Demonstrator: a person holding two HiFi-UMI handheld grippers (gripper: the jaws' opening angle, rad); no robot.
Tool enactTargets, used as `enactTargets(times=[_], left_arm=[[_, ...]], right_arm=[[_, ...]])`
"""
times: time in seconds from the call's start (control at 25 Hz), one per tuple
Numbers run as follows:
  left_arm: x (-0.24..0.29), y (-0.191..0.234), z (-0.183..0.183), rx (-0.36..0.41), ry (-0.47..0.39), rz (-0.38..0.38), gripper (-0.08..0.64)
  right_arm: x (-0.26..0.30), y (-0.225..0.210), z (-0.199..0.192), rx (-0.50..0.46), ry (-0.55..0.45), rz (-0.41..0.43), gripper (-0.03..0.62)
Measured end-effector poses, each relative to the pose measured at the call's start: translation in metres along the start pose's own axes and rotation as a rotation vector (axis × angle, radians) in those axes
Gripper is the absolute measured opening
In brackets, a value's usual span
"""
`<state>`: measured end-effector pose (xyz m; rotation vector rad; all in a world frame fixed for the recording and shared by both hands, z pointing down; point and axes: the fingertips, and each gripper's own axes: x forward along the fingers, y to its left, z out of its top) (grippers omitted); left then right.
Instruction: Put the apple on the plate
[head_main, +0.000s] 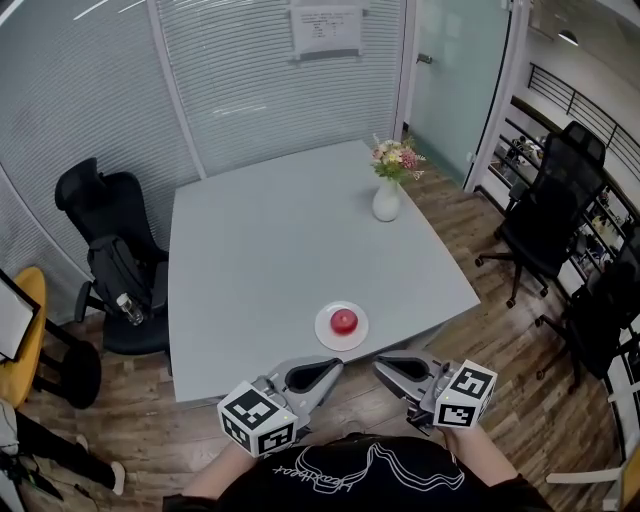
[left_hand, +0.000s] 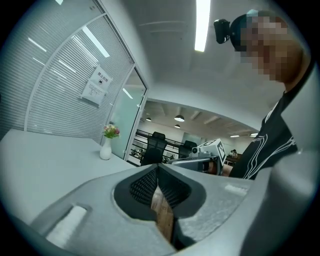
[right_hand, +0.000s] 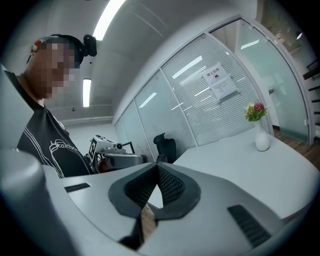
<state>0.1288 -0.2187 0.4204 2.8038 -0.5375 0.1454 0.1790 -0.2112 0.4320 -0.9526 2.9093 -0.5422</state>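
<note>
A red apple (head_main: 344, 321) sits on a small white plate (head_main: 326, 336) near the front edge of the grey table (head_main: 260, 250). Both grippers hang off the table's front edge, close to the person's body, with their tips turned toward each other. My left gripper (head_main: 336, 366) is shut with nothing between its pads, and its jaws meet in the left gripper view (left_hand: 157, 168). My right gripper (head_main: 381, 364) is shut and empty too, jaws together in the right gripper view (right_hand: 157, 165). Neither gripper view shows the apple or the plate.
A white vase of flowers (head_main: 387, 200) stands at the table's far right. A black office chair (head_main: 110, 240) stands left of the table, with more black chairs (head_main: 555, 200) at the right. A glass wall with blinds runs behind the table.
</note>
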Motion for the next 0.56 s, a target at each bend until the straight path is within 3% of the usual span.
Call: enactTargets(times=[0.56], left_arm=[[0.0040,0.0048,-0.0028,-0.001,0.010,0.042,0.014]], right_arm=[[-0.0023,-0.0026,-0.0009,0.004,0.005,-0.002,0.008]])
